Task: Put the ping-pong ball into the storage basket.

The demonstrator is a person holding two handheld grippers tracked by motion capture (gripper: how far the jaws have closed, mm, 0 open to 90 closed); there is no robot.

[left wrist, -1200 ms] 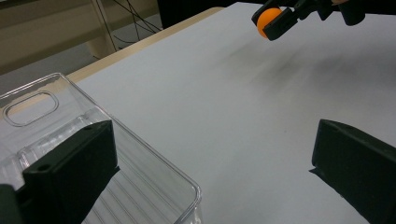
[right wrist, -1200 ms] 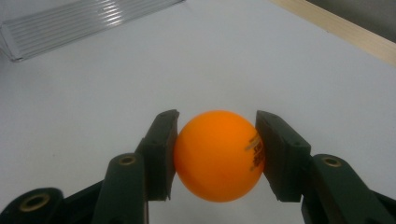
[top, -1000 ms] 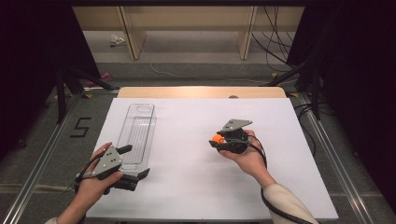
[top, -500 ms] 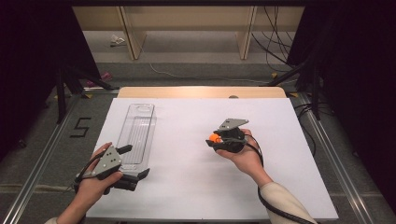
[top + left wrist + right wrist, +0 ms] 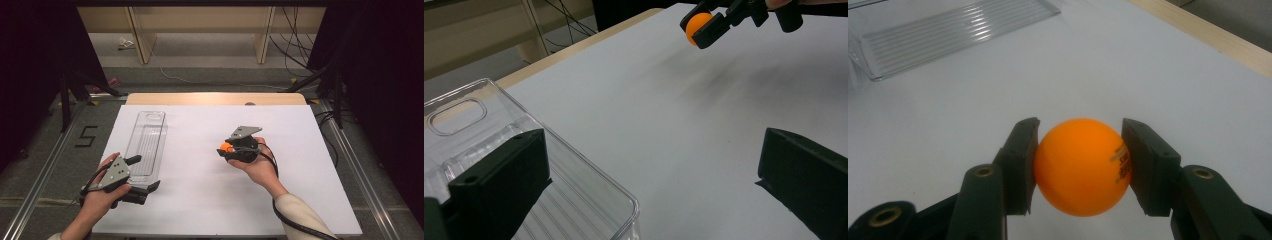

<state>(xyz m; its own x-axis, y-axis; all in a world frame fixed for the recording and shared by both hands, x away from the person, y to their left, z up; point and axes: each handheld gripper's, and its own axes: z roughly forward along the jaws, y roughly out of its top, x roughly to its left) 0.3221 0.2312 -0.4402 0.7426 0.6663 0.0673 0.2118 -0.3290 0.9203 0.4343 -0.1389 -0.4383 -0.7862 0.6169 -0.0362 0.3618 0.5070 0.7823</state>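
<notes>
The right tongs (image 5: pixel 1081 167) are clamped on an orange ball (image 5: pixel 1082 165), one black jaw pressed flat against each side, roughly across its widest part. Small dark print runs down the ball's right flank. In the high view the right tongs (image 5: pixel 229 148) hang above the middle of the white worktop (image 5: pixel 300 165), and the ball (image 5: pixel 225 147) points toward the person's left. It is carried in the air, well apart from the clear plastic tray (image 5: pixel 146 142) that lies lengthwise near the worktop's left edge.

The left tongs (image 5: pixel 142 176) rest at the tray's near end with their jaws standing wide apart, holding nothing. From the left gripper view, one jaw sits over the tray's near corner (image 5: pixel 589 200) and the other over bare worktop; the ball (image 5: pixel 697 25) appears far off at the top.

The step in hand looks like carrying the ball across to the tray. To do it well, the squeeze should stay even, since a smooth round ball can pop out if the jaws slip off its widest line. The ball is best lowered close to the tray's ribbed floor before release, so that it does not bounce or roll out over the shallow walls. The left tongs could steady the tray's near end, as light plastic slides easily.
</notes>
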